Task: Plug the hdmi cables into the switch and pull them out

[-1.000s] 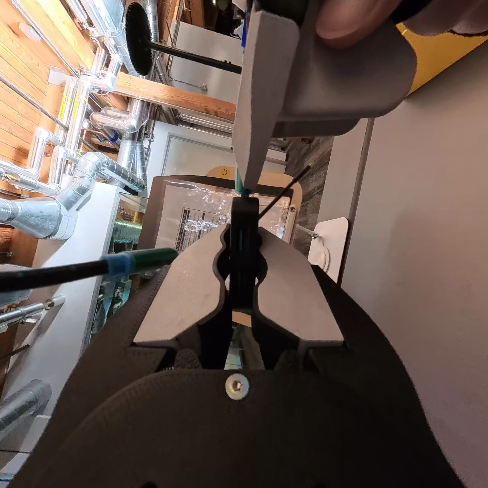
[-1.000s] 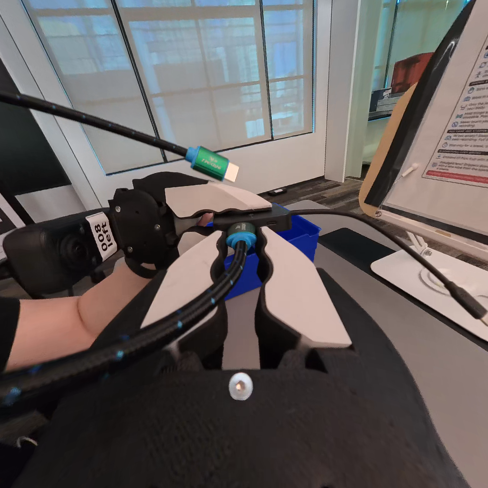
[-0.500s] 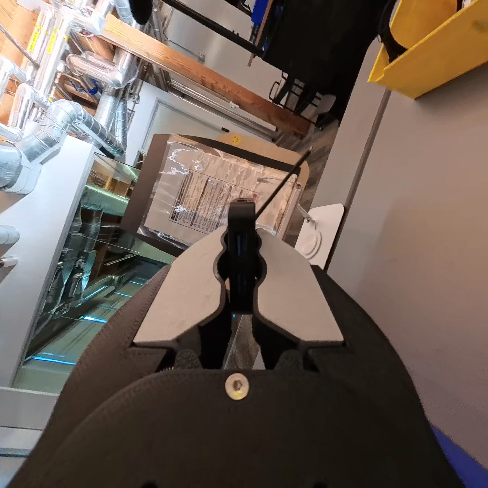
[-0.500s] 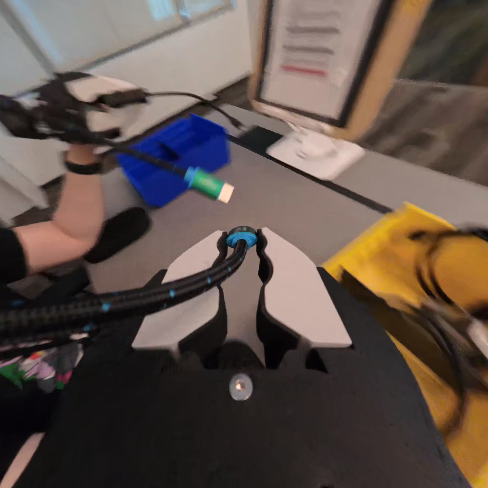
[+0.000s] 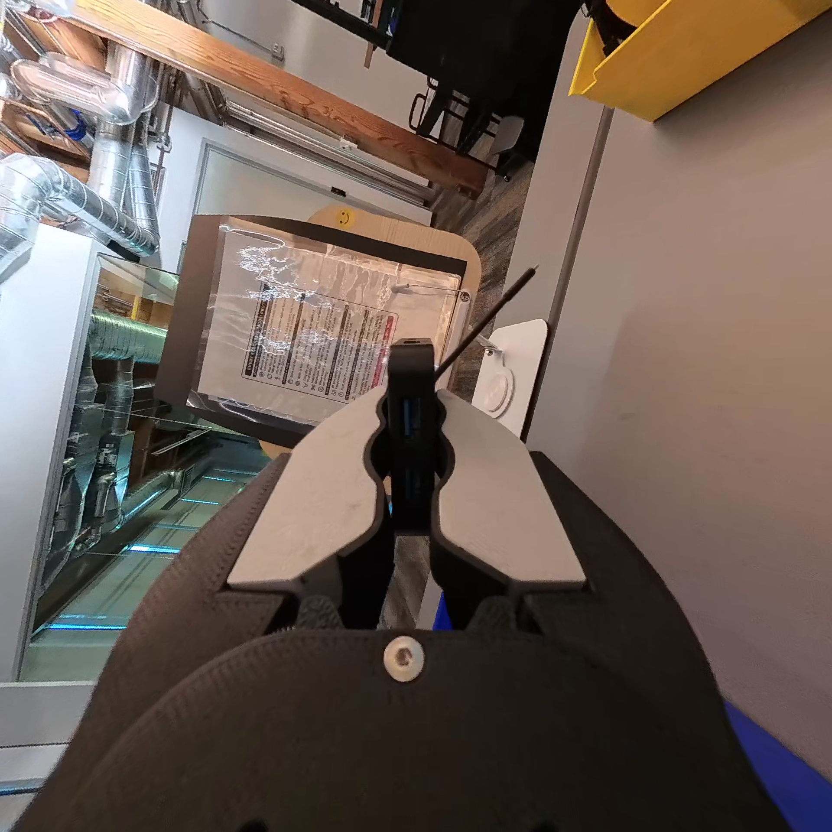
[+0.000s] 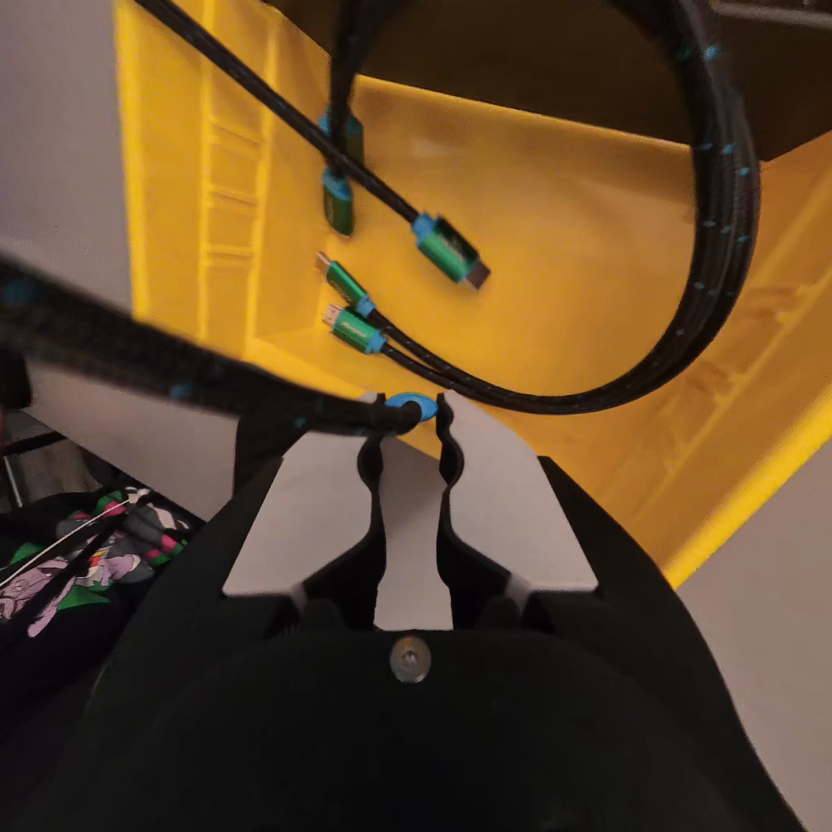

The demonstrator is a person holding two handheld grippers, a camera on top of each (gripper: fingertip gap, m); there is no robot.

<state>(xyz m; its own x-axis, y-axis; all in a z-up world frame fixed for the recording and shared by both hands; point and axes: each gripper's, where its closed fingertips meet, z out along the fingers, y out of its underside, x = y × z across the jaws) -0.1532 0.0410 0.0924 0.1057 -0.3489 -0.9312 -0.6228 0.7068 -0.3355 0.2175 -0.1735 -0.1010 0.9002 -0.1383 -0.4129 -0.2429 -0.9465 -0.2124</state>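
Observation:
My left gripper (image 5: 410,405) is shut on the black switch (image 5: 410,432), held edge-on with a blue port facing me and its thin black lead (image 5: 488,326) running off to the upper right. No cable is plugged into the switch. My right gripper (image 6: 409,405) is shut on the blue-collared plug (image 6: 412,404) of a black braided HDMI cable (image 6: 180,367) and holds it over the yellow bin (image 6: 562,279). The plug's tip is hidden behind the fingers. Several other green HDMI plugs (image 6: 450,252) with braided cables lie in the bin.
A framed sheet on a white stand (image 5: 315,333) stands ahead of the left gripper on the grey table (image 5: 698,360). The yellow bin (image 5: 675,49) shows at the top right and a blue bin (image 5: 792,765) at the bottom right. Patterned cloth (image 6: 81,558) shows at the lower left. My hands' fingertips stand some 45 cm from each other.
The cable plug has come out of the switch. My right gripper has swung away with it, from the switch to above the yellow bin. The left gripper keeps hold of the switch.

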